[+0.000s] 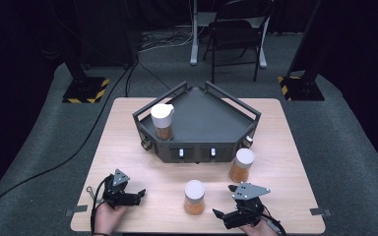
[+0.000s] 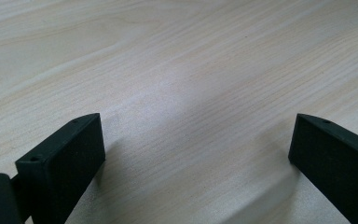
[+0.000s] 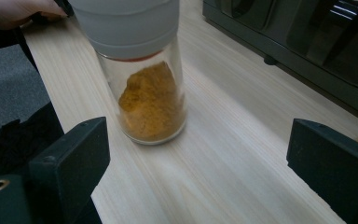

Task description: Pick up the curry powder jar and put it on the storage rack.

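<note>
Your right tool (image 1: 220, 215) has its jaws wide apart, holding nothing. Just in front stands a glass spice jar (image 3: 148, 79) with a white lid and orange powder, on the table (image 1: 128, 147). Your left tool (image 1: 141, 194) is apart too. Another jar (image 1: 241, 165) and a dark tray (image 1: 216, 118) stand farther off.

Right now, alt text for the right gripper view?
A spice jar with a white cap and orange powder stands on the wooden table, ahead of the open right gripper, nearer its left jaw. A dark rack sits beyond.
</note>
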A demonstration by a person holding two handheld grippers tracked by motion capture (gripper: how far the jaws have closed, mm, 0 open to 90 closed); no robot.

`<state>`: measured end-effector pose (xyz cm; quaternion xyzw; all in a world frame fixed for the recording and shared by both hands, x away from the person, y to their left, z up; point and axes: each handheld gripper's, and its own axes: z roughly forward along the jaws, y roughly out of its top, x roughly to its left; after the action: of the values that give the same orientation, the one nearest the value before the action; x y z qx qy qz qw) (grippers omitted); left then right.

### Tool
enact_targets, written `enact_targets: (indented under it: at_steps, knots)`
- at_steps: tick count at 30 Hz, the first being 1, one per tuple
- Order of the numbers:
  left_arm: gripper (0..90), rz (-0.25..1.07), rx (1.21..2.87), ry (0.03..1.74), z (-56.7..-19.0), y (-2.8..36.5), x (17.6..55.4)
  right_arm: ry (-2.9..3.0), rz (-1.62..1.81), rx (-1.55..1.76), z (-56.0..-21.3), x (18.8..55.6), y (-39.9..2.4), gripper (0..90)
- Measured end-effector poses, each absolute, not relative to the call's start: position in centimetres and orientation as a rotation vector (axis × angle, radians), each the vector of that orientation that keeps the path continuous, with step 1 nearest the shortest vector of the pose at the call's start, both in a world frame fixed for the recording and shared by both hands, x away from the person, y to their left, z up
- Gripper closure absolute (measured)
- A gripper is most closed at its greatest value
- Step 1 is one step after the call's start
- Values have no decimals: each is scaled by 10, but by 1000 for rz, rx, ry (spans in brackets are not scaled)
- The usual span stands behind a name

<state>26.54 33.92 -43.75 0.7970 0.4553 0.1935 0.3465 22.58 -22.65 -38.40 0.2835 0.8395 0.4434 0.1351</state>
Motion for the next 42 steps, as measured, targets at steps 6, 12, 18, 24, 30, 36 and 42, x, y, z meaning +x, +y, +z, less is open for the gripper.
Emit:
enact_targets:
  at_steps: [6, 12, 18, 24, 30, 36, 42]
  knots:
    - [33, 502, 2068, 1182, -437, 339, 265, 2441, 1304, 791, -382, 229, -215, 53]
    - [33, 501, 2068, 1182, -437, 339, 265, 2450, 1319, 768, -379, 231, -205, 55]
    - [33, 502, 2068, 1181, -437, 339, 265, 2457, 1333, 738, -378, 232, -195, 56]
    - [33, 501, 2068, 1182, -437, 339, 265, 2459, 1379, 739, -381, 237, -190, 58]
    - [33, 502, 2068, 1181, -437, 339, 265, 2455, 1401, 744, -386, 242, -183, 95]
    - [33, 502, 2068, 1182, -437, 339, 265, 2443, 1413, 759, -389, 245, -178, 127]
    - [33, 501, 2068, 1182, -437, 339, 265, 2419, 1426, 756, -393, 244, -176, 206]
